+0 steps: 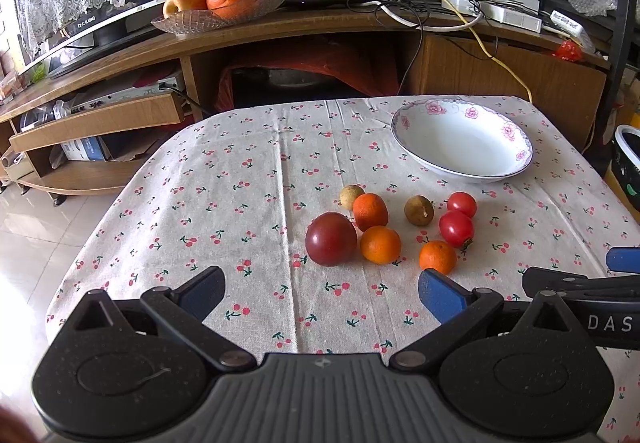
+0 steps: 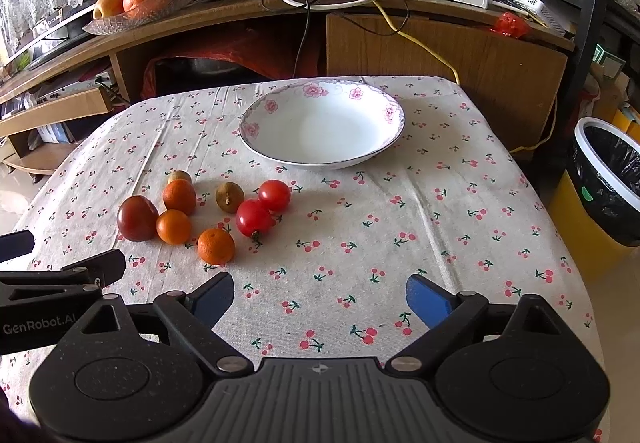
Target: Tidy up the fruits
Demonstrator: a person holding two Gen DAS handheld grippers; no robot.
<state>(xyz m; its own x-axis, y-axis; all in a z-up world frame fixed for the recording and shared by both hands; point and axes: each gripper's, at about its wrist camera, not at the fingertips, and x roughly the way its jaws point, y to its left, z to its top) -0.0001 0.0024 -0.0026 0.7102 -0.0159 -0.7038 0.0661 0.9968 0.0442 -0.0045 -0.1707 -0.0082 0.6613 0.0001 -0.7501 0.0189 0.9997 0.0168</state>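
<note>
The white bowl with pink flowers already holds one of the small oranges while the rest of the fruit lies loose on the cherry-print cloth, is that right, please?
Not quite: the white bowl holds nothing. The right wrist view shows its inside bare. All three small oranges, such as the nearest one, lie loose on the cherry-print cloth with the rest of the fruit.

Cherry-print tablecloth (image 2: 400, 211) under bowl (image 2: 320, 159), fruits (image 2: 216, 245)

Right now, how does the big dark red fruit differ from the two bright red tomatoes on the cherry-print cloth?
The big dark red fruit is larger and duller, a purplish red; the two bright red tomatoes are smaller and glossier. It lies at the left end of the cluster, beside the oranges; they lie at the right end, nearer the white flowered bowl. All are round and rest loose on the cloth.
</note>
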